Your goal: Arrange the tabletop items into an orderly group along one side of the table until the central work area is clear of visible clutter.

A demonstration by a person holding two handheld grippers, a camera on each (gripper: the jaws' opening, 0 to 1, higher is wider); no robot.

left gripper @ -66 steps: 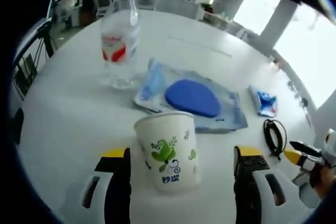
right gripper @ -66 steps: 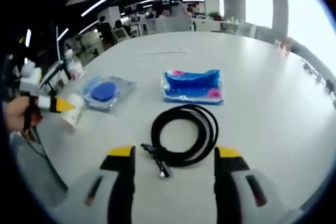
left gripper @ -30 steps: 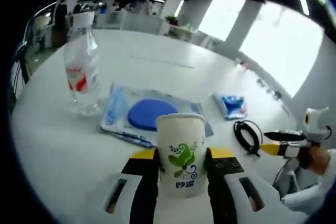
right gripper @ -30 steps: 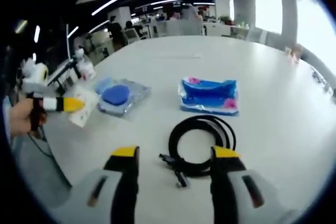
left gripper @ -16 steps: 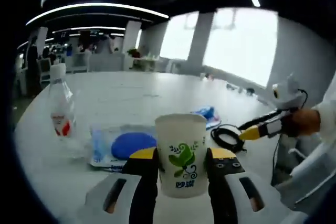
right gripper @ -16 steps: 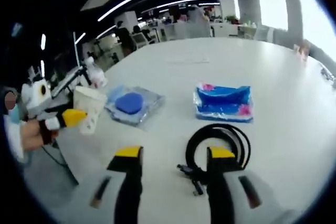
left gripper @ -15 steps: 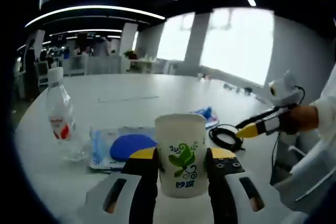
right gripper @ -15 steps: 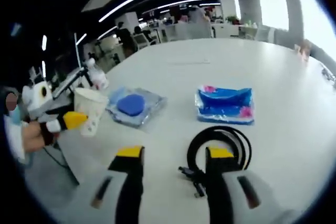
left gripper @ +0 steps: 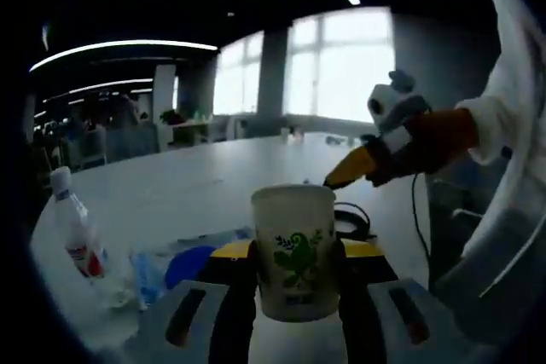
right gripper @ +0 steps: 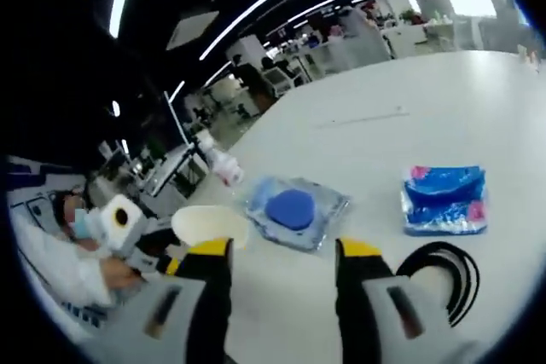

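Paper cup point(left gripper: 295, 253), clenched in the left gripper point(left gripper: 294, 263), now rides higher above the bench point(right gripper: 358, 117); right gripper point(right gripper: 281, 253) jaws stay released.

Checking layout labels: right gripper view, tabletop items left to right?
paper cup → water bottle → clear pack with blue disc → black coiled cable → blue tissue pack

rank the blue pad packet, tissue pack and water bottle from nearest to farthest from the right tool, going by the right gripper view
1. Blue pad packet, just ahead of the right tool, between its jaw tips.
2. Tissue pack, ahead and off to the right.
3. Water bottle, farthest, up on the left near the table edge.
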